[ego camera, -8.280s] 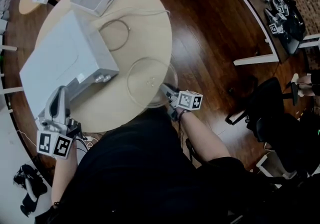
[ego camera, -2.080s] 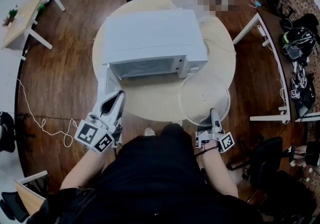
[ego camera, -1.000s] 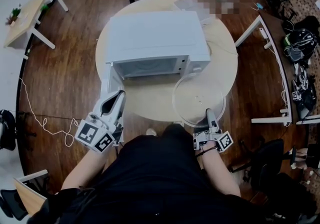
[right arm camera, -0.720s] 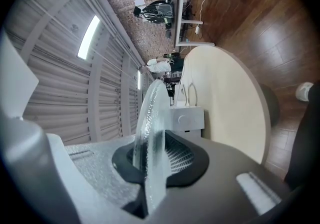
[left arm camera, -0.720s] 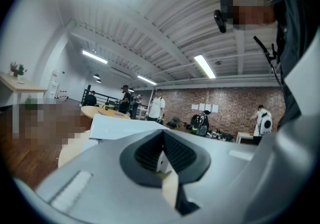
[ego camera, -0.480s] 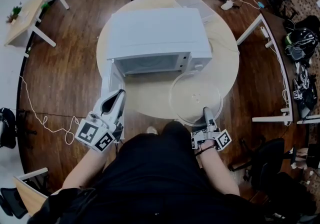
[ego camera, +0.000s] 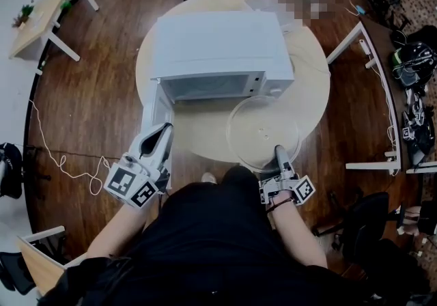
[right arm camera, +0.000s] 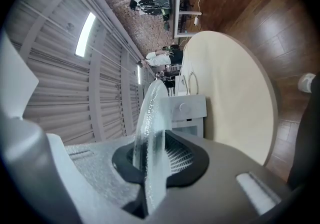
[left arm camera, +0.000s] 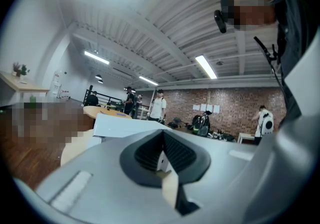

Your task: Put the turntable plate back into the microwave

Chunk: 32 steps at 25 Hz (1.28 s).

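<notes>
**Head view.** Looking steeply down on a round table (ego camera: 311,89) of pale, smooth wood, set on a floor (ego camera: 89,93) of dark glossy planks. Finding a boxy white microwave (ego camera: 218,42) with a flat matte top sitting mid-table, its thin slab of a door (ego camera: 151,108) swung open toward the near left. Pinching the near rim of the turntable plate (ego camera: 263,130) with the right gripper (ego camera: 279,152). Showing that plate as a wide, thin disc of clear glass with a faint raised hub at its centre. Holding it level over the table's near edge, just in front of the microwave's control panel and outside the cavity. Reaching the left gripper (ego camera: 162,131) to the free end of the open door.

**Left gripper view.** Looking along smooth grey moulded jaws lined with ribbed black pads (left arm camera: 182,153). Clamping those pads together on a thin white edge, apparently the door's. Catching the microwave's white, sharp-cornered body off to the left, with a brick wall (left arm camera: 235,110) and a ribbed ceiling (left arm camera: 165,28) behind.

**Right gripper view.** Biting the glass rim between ribbed black pads, the jaws drawn nearly together on it. Viewing the plate edge-on as a narrow curved blade, clear but pebbled along the rim. Showing the table's cream surface off to one side, apart from the glass. Picking out the microwave's white front with a round knob (right arm camera: 186,107) beyond the plate.
</notes>
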Available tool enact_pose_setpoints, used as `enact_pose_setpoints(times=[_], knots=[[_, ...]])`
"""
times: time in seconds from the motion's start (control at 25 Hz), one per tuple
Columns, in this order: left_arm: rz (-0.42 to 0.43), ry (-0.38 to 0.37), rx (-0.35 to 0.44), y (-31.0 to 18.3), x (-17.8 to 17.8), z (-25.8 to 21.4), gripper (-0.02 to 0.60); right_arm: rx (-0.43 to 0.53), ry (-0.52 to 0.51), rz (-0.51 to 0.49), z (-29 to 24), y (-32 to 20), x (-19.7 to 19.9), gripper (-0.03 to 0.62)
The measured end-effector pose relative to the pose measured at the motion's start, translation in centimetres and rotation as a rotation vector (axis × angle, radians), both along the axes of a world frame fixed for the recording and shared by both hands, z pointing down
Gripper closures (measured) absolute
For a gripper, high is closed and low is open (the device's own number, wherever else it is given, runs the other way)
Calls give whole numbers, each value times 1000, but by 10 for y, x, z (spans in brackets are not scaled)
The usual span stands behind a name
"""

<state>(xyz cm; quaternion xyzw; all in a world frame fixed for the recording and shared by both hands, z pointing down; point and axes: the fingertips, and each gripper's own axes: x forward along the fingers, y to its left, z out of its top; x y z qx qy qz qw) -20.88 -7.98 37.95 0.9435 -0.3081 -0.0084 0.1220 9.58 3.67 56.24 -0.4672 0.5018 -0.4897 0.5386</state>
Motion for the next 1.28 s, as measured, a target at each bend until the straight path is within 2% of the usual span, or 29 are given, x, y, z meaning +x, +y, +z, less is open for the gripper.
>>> enact_pose_setpoints(times=[1.28], knots=[[-20,47,5,-2,-1,-2,575,13,9,-156,-11,-25,-36,560]])
